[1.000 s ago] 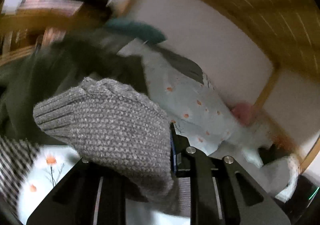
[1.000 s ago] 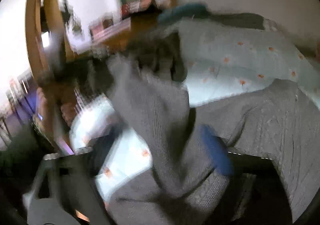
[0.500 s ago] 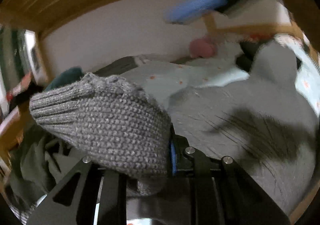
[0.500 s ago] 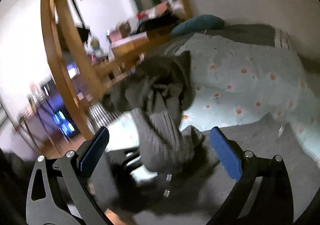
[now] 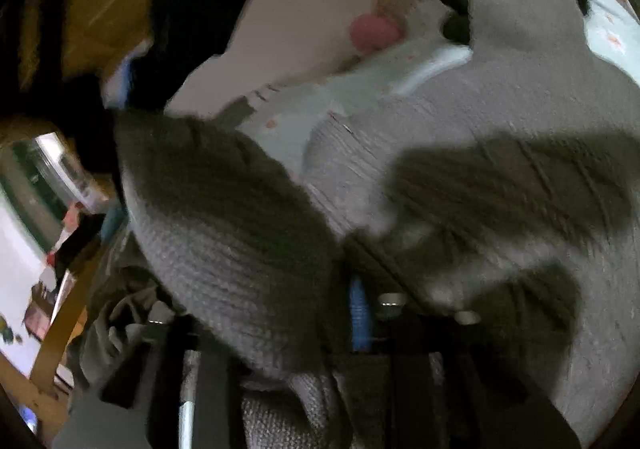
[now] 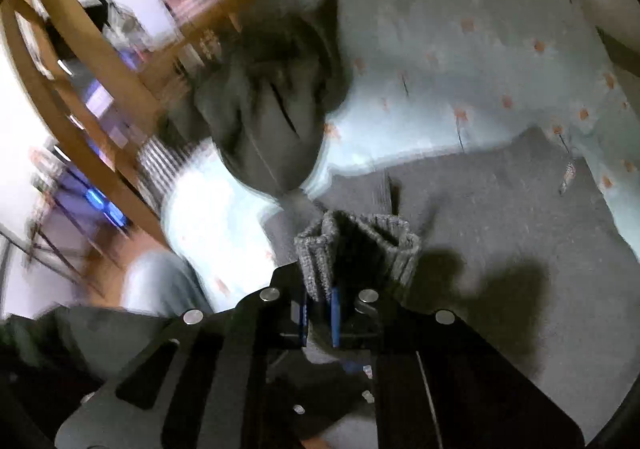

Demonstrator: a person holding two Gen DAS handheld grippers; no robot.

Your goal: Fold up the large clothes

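Left wrist view: the left gripper (image 5: pixel 344 289) holds a thick fold of the grey sweater (image 5: pixel 500 137) between narrow jaws, and this fold bulges over the left finger. One second ago the same fold hung in front of a dark pile of clothes. Now the camera looks across the sweater body, which lies spread on the bedsheet (image 5: pixel 420 61), with gripper shadows on it. So the held part has been carried over the sweater, and I judge a fold is in progress.

Right wrist view: the right gripper (image 6: pixel 320 309) has its jaws closed on a ribbed edge of the sweater (image 6: pixel 500 209), perhaps a cuff or hem. Half a second ago these jaws stood wide open and held nothing. The dark pile (image 6: pixel 272 109) lies beyond the sweater, on the bedsheet (image 6: pixel 460 89). With both grippers gripping, the next move is probably to lay the fold down flat.
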